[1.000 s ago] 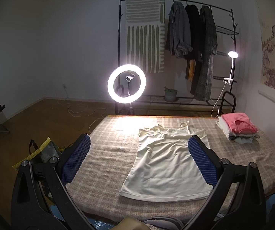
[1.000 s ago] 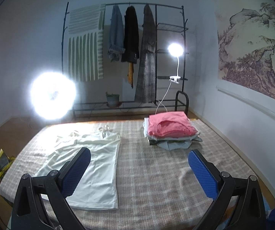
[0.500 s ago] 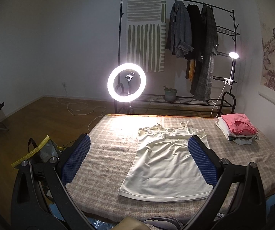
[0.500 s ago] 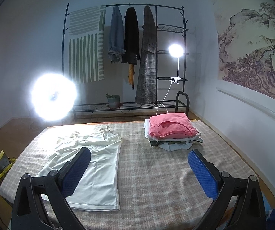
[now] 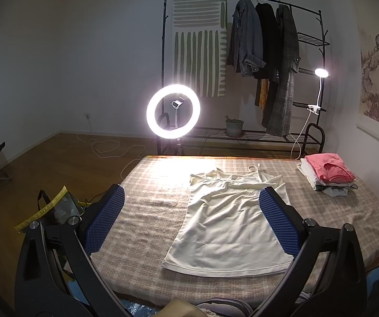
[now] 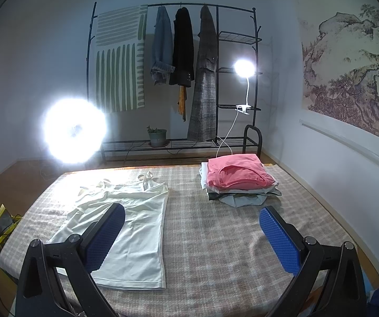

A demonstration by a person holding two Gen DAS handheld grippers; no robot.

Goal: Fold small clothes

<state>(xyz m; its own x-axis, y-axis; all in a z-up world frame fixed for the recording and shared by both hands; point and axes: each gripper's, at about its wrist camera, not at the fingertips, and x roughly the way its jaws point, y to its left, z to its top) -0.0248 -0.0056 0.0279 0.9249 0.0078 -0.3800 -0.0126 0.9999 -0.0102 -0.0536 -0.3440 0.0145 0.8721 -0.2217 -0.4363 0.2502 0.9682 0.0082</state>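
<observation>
Both sets of fingers spread and empty, left gripper (image 5: 190, 220) and right gripper (image 6: 190, 236) above the bed (image 6: 216, 227); white camisole (image 5: 231, 219) flat mid-bed, its loose straps (image 5: 254, 170) may bunch if the fold drags.

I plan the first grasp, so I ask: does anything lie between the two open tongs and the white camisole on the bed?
Nothing visible does. The white camisole lies flat on the checked blanket, with only bare blanket around it. The folded pile sits apart, on its far right. Both the left tongs and the right tongs are open and hold nothing.
</observation>
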